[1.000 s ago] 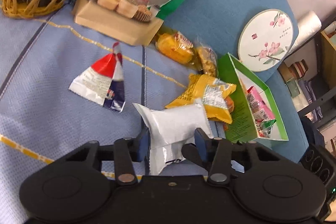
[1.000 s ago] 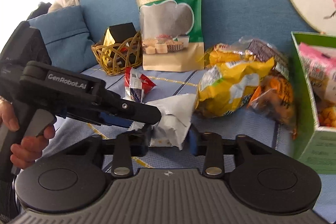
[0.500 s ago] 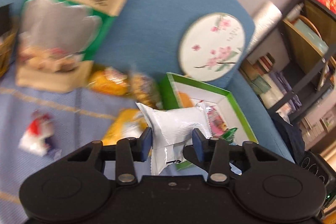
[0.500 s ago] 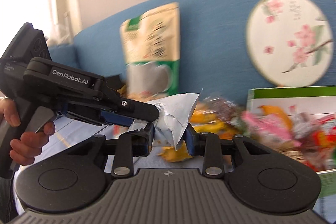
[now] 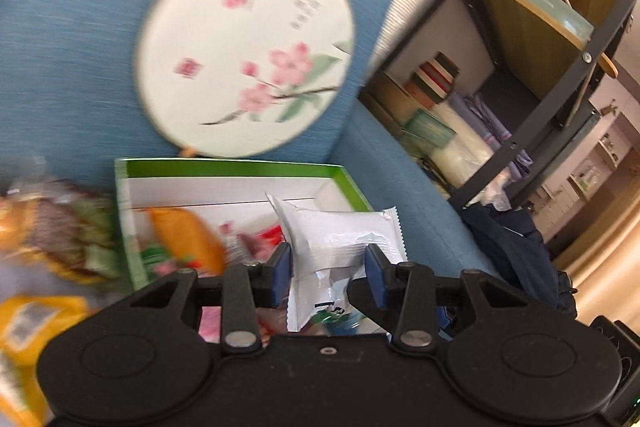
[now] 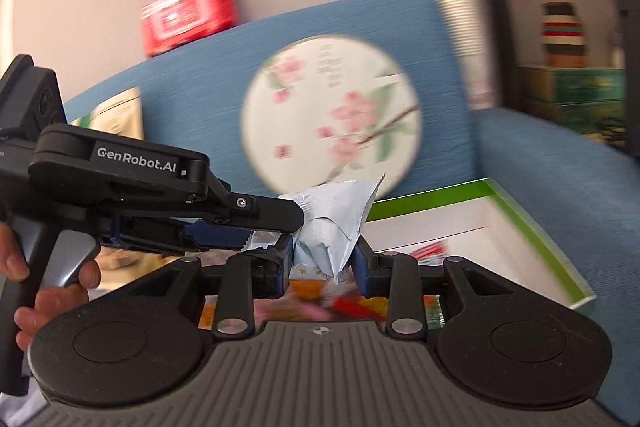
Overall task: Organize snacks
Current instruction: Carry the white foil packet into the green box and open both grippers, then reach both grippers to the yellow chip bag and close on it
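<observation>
A: Where is the white snack packet now?

B: In the air over the green-rimmed box, which sits on the blue sofa at the foot of its backrest. Both tools hold it. The left gripper has its blue pads clamped on the packet's lower half, and the right gripper pinches the same packet, crumpled, from the other side.

A: What has changed?

B: A second ago the packet lay on the seat beside the yellow wrappers, with the triangular red and white packet further left. Since then both grippers have lifted it and swung it across to the box. The left jaws have been closing over that second, with the packet between them throughout, so the grip has tightened on the wrapper.

A: And for the task?

B: I judge the carry nearly done. The box already holds several snacks, an orange packet among them, and the white one hangs above its right half. What remains is lowering it and letting go.

A: Anything around it?

B: The round blossom fan leans on the backrest right behind the box. More loose snacks wait on the seat to the left, blurred. A person's hand grips the left tool's handle.
</observation>
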The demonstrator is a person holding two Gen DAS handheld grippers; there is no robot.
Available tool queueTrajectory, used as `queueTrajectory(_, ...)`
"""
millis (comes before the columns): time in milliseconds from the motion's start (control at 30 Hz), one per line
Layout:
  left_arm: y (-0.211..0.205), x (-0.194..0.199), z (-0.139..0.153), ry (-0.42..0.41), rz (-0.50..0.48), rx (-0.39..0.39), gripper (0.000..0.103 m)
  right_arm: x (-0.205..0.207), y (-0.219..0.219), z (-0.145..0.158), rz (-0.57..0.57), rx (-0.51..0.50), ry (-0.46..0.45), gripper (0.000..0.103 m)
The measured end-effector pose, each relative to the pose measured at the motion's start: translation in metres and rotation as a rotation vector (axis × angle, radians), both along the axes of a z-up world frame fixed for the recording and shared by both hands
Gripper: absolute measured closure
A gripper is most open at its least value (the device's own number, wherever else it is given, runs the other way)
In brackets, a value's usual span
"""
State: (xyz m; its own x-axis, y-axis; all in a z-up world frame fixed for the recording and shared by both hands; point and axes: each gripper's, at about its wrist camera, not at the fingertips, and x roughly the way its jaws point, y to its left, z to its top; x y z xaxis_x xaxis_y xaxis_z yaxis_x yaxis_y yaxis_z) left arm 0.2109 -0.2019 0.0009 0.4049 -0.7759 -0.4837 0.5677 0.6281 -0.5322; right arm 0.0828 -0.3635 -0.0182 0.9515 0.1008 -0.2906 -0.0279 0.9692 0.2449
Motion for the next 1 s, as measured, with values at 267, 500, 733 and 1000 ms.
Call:
queueTrajectory(267,-0.043,0.010,-0.014,-0.056,-0.041,0.106,0.014,0.007,-0.027,-0.017,-0.136,0.002,0.065,0.045)
queueTrajectory(500,0.008,-0.016,-0.007,-0.077,0.070,0.094,0.000,0.009,-0.016,-0.024,-0.215,-0.136,0.114,0.000)
queueTrajectory(733,0.094,-0.052,-0.004,-0.083,0.219,0.135,0.000,-0.010,0.019,-0.005,-0.068,-0.052,-0.018,0.000)
queueTrajectory(1000,0.170,-0.055,-0.027,0.026,0.340,0.176,0.000,-0.009,0.084,-0.010,0.227,-0.072,0.053,0.000)
